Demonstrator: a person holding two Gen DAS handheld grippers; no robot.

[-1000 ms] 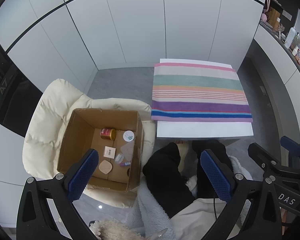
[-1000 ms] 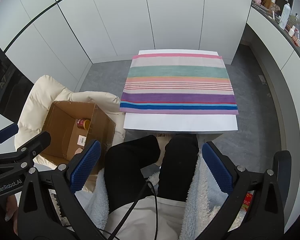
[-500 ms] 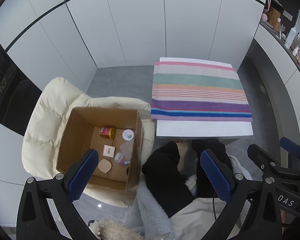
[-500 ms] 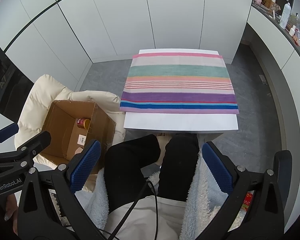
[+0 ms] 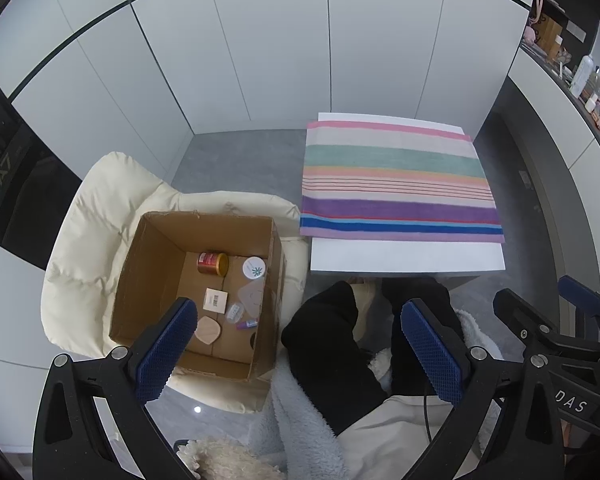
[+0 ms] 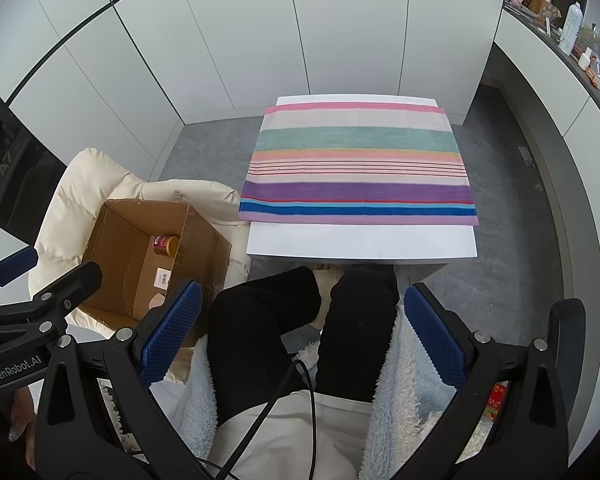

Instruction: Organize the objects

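Observation:
An open cardboard box (image 5: 148,264) sits on a cream padded chair (image 5: 96,204) at the left; it also shows in the right wrist view (image 6: 116,248). Inside lie a red and gold jar (image 5: 212,263), a round white lid (image 5: 254,269), a small white labelled box (image 5: 215,300), a beige pad (image 5: 207,330) and a few small items. A striped cloth (image 5: 396,180) covers a white table (image 5: 404,254). My left gripper (image 5: 298,334) is open and empty, high above the box and the person's lap. My right gripper (image 6: 302,330) is open and empty above the lap.
The person's black-trousered legs (image 6: 284,320) and a fluffy pale blue robe (image 6: 404,376) fill the foreground. White cabinet doors (image 6: 340,28) stand behind the table. A counter with bottles (image 6: 572,24) runs along the right. The floor is grey.
Both views have barely shifted; the left gripper has drifted slightly, so the box sits a touch lower in its view. Nothing was taken hold of or let go.

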